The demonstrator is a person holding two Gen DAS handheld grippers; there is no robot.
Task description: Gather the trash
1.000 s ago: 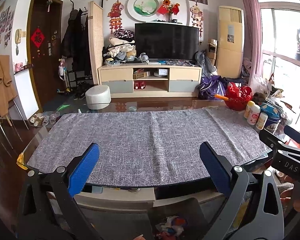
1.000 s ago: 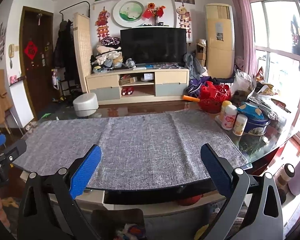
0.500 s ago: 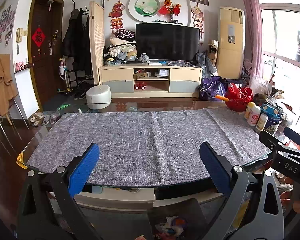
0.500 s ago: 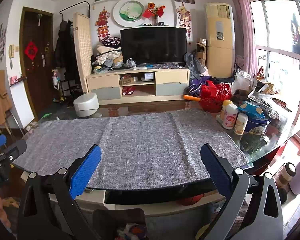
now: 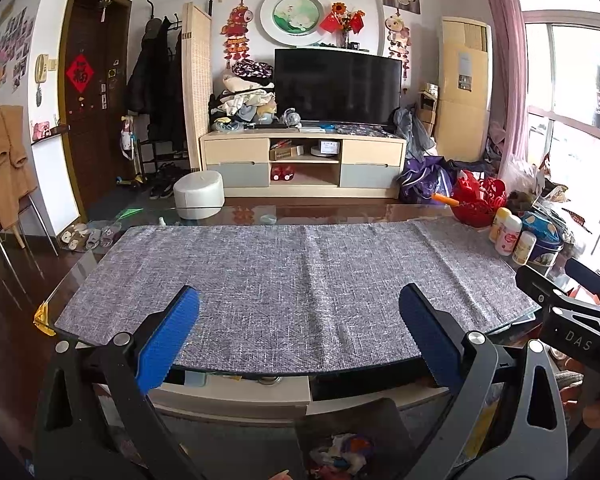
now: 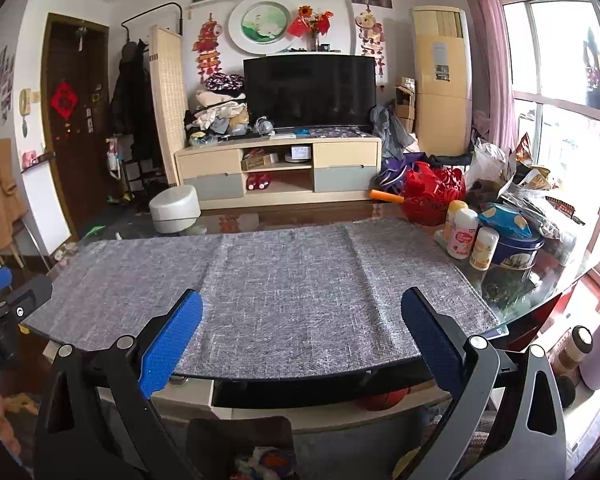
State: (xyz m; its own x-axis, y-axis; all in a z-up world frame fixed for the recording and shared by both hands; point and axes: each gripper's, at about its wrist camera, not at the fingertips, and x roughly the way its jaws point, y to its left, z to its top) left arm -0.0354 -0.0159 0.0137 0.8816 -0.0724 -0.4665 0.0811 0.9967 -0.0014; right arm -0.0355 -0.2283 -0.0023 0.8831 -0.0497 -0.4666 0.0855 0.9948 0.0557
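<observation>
Both grippers, left (image 5: 299,336) and right (image 6: 302,338), hold their jaws spread empty over the grey woven cloth-covered desk (image 5: 292,272); the dark bin of colourful scraps (image 5: 342,454) sits at six o'clock, nearer the left.

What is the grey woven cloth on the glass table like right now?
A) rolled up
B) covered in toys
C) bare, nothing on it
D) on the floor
C: the grey woven cloth lies flat on the glass table with nothing on it; the bottles stand beside it.
</observation>
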